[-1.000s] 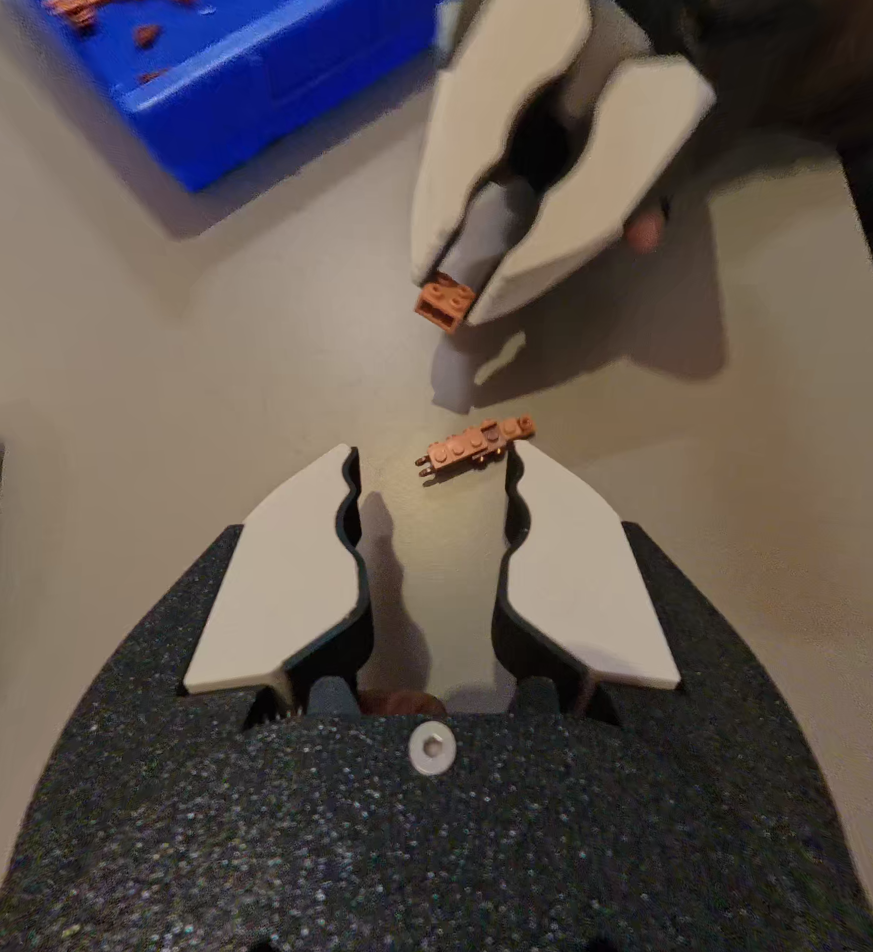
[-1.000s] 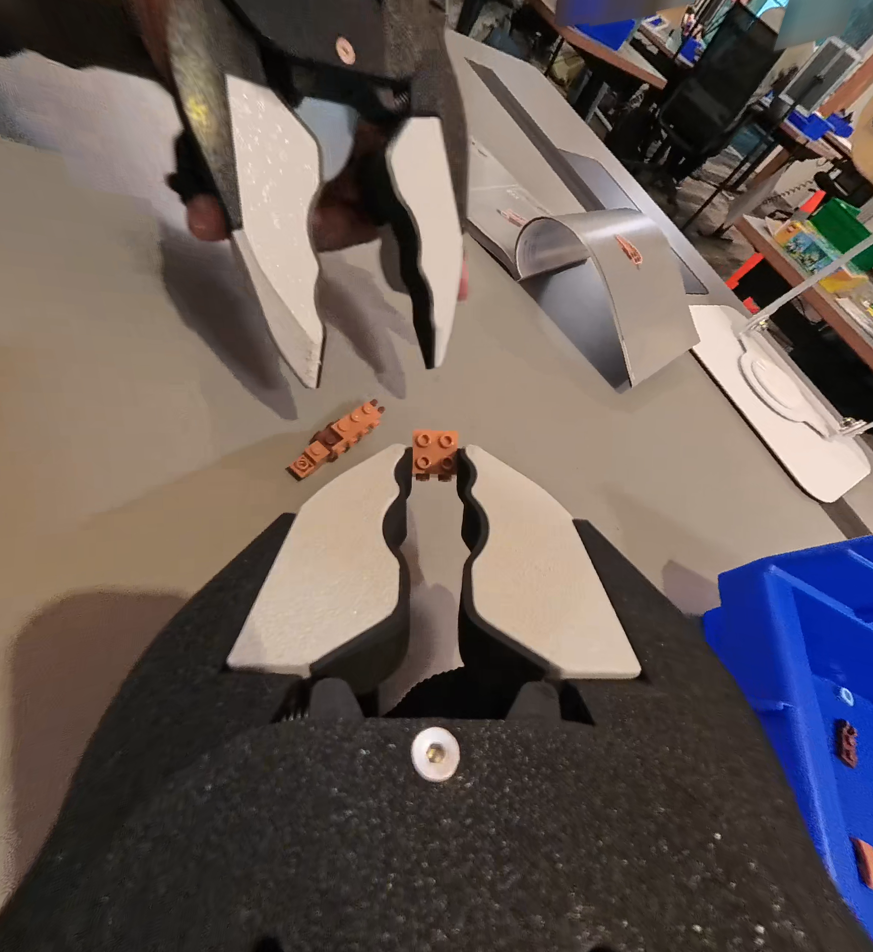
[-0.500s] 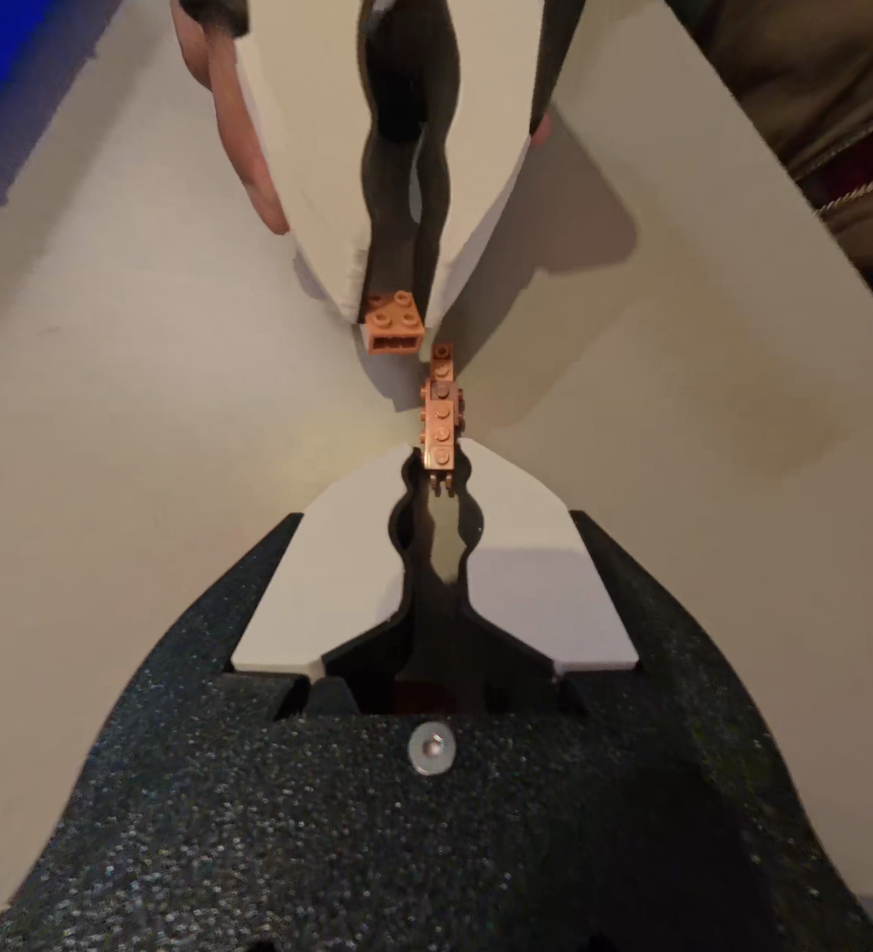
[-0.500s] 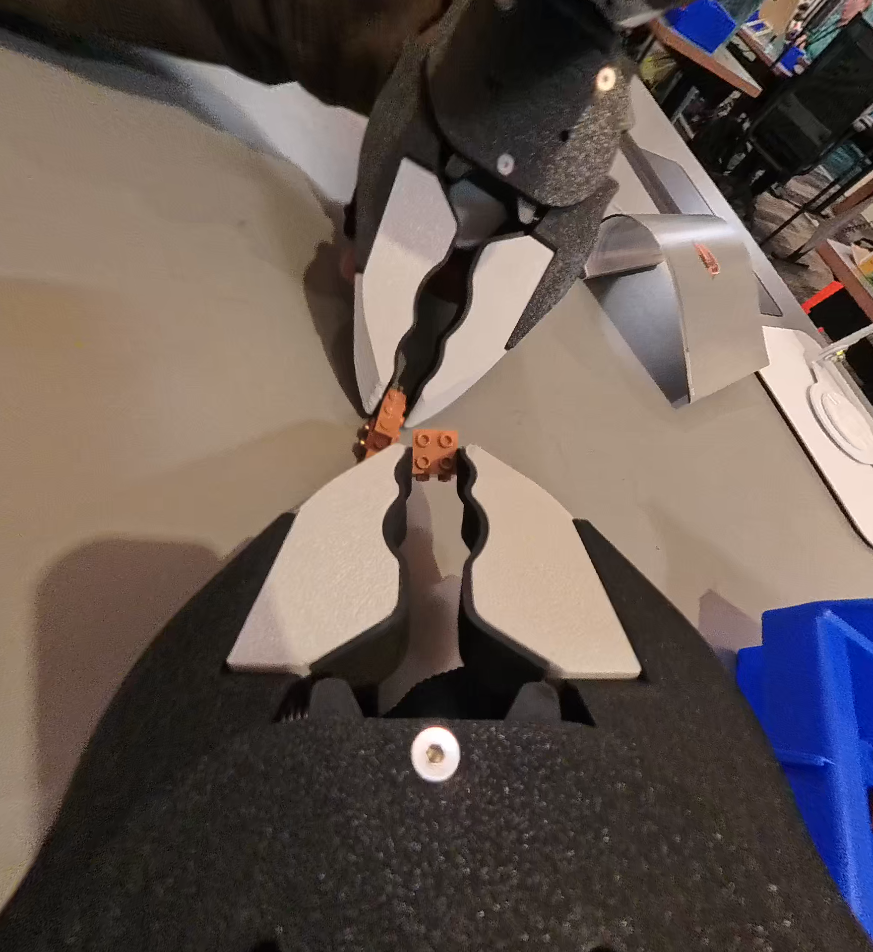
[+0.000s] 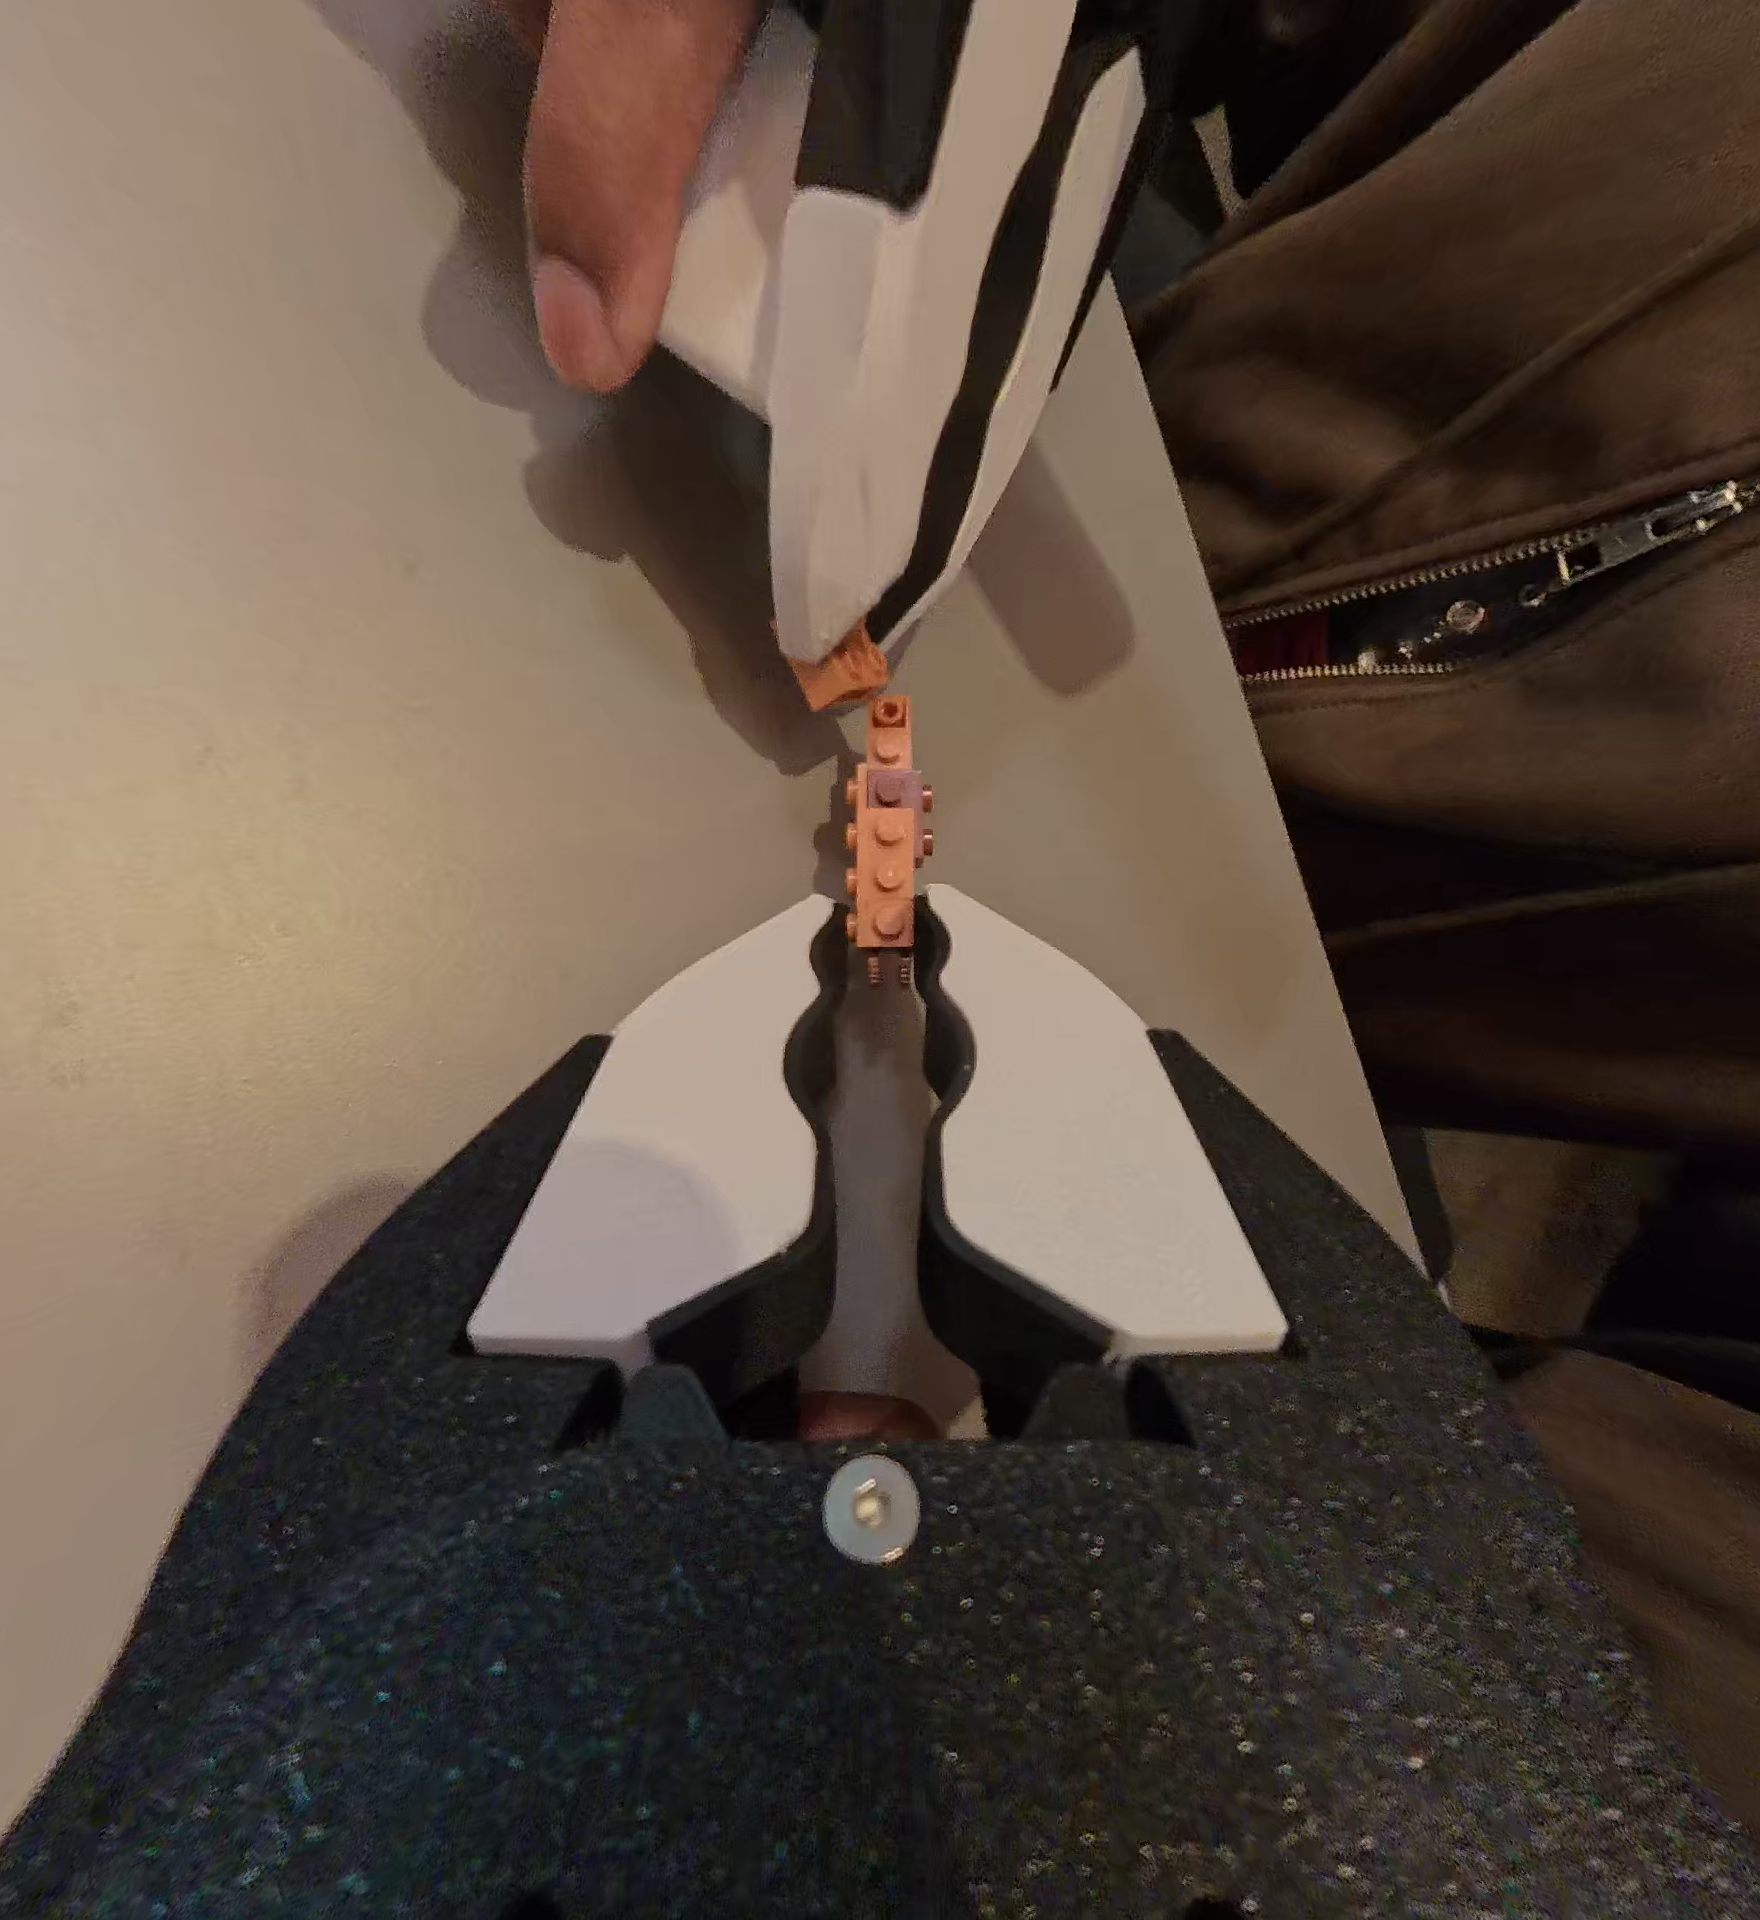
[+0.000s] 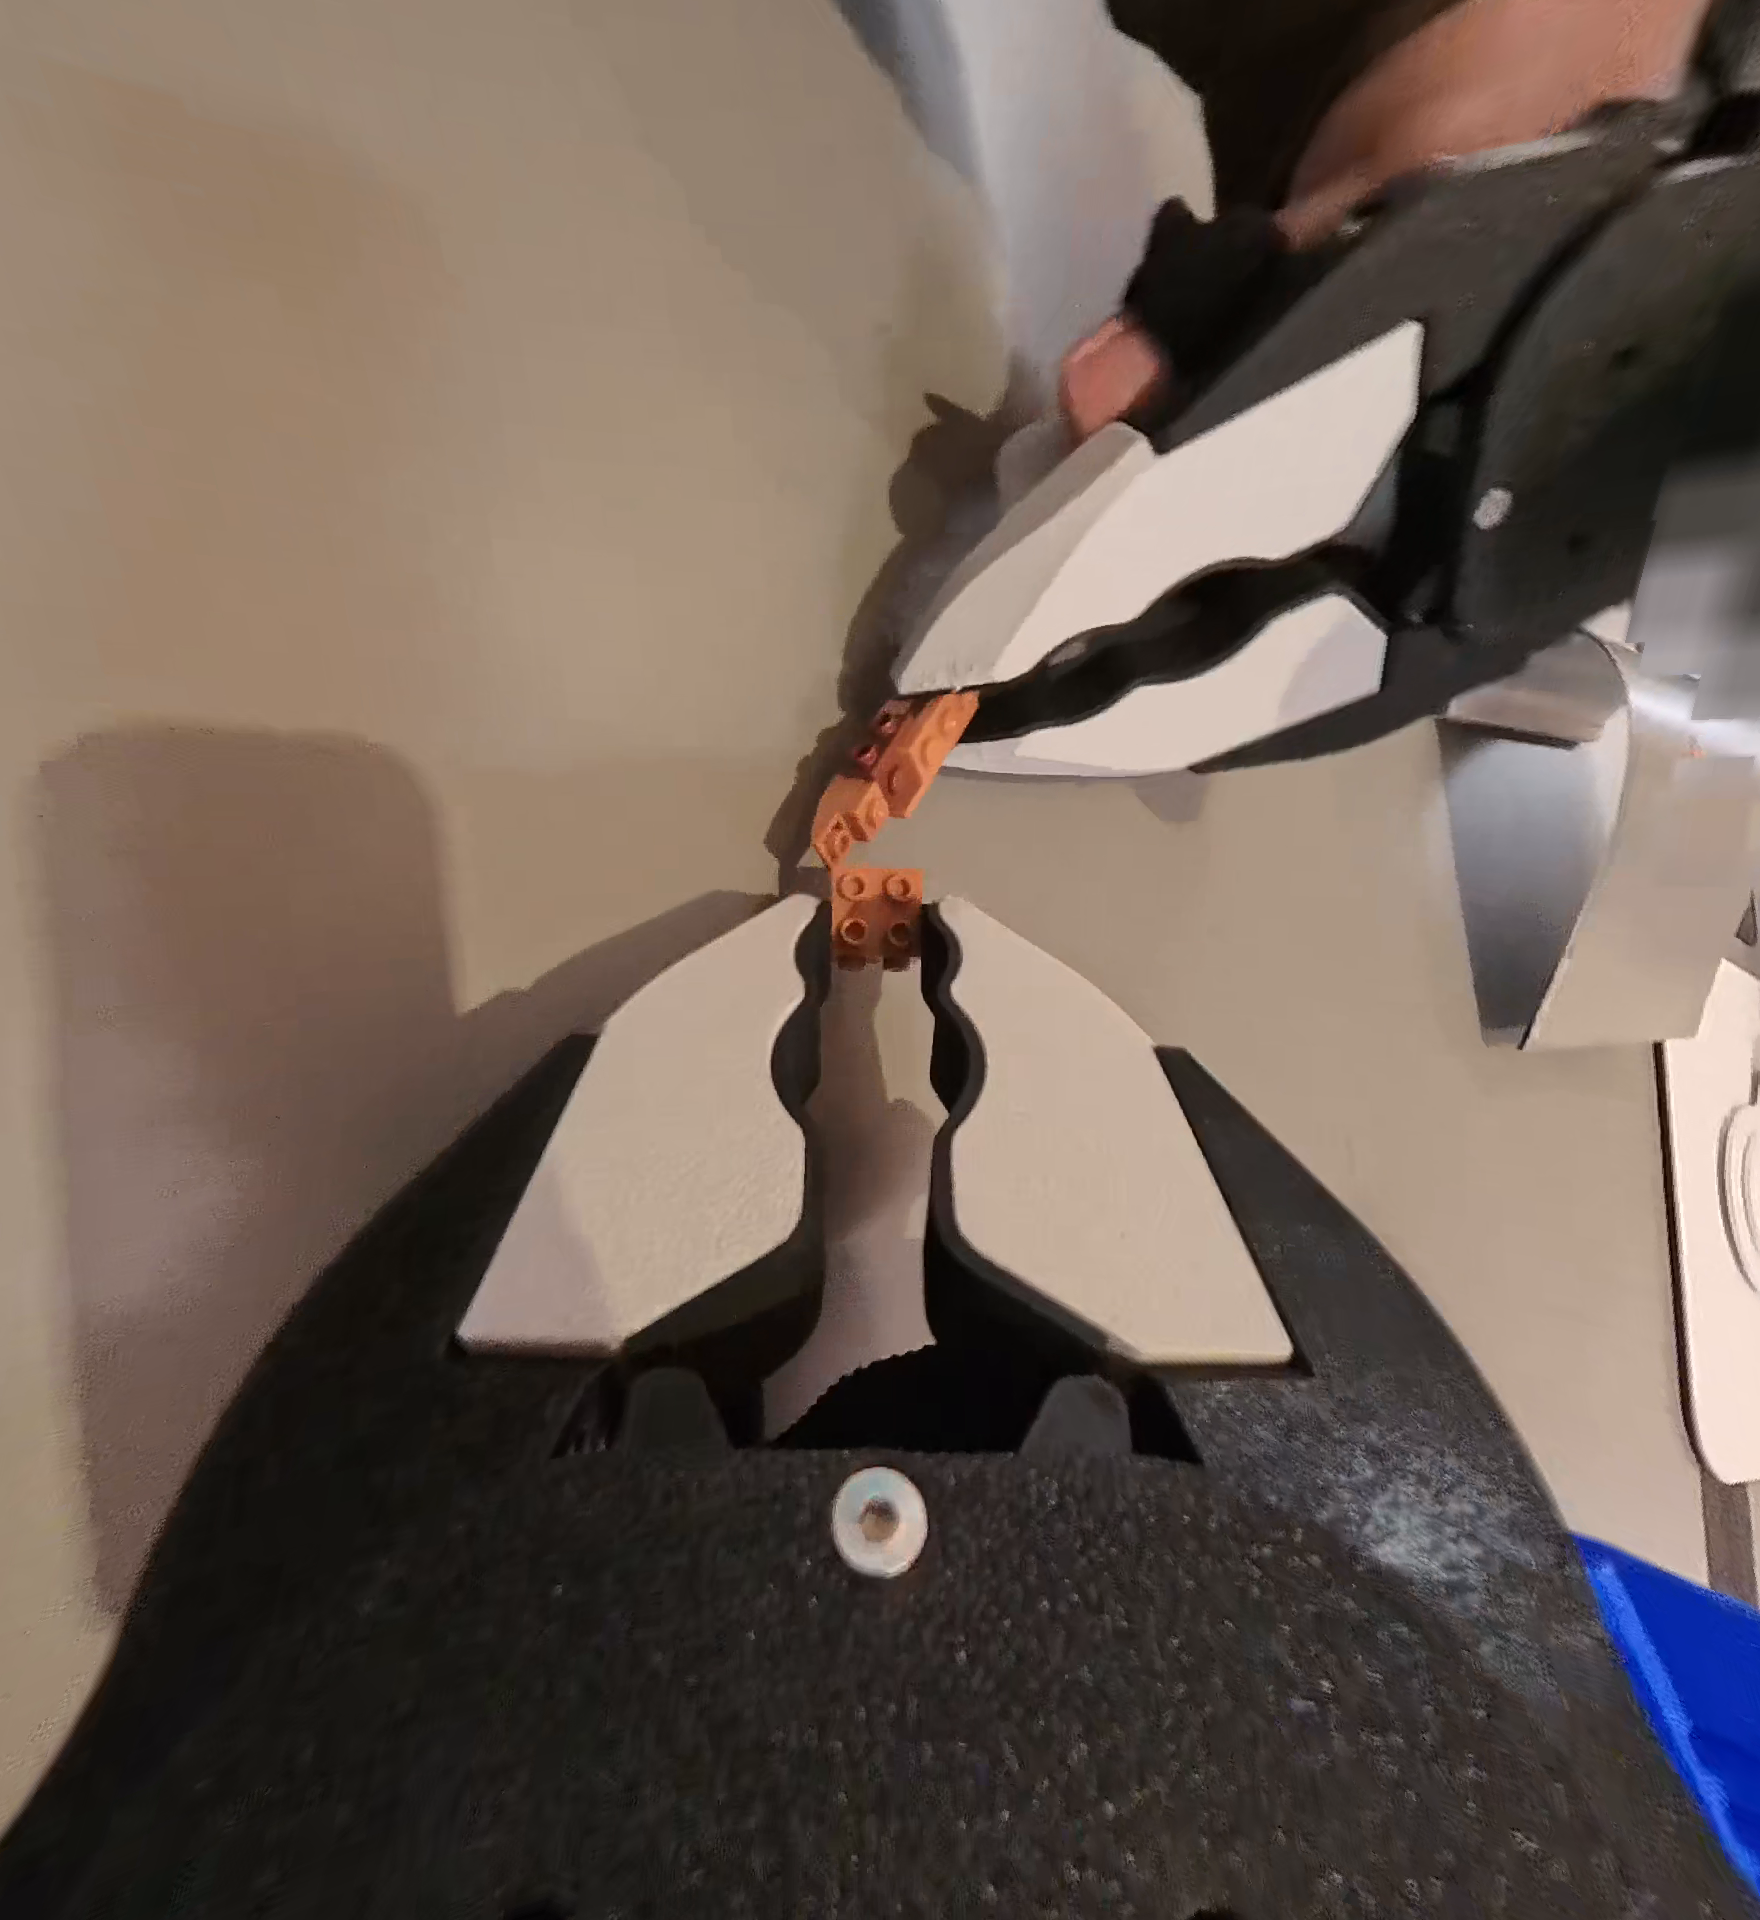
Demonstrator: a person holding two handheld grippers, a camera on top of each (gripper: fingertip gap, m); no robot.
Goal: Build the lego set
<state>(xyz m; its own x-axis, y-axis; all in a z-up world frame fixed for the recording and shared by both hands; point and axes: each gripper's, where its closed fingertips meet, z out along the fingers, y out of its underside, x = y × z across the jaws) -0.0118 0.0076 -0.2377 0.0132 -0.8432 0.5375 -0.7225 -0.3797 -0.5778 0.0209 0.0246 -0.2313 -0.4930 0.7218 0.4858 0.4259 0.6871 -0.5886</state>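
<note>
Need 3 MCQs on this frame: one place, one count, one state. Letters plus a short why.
1. Where is the blue bin in the right wrist view?
A. top left
B. lower right
C. centre

2. How many studs show on top of the square brick in the right tool?
A. four
B. two
C. eight

3. What is the left tool doing?
A. wide open over the table
B. shut on nothing
C. shut on the long brick assembly

Answers:
1 B, a blue corner fills that edge.
2 A, two rows of two studs.
3 C, its fingertips pinch the assembly's near end.
</note>
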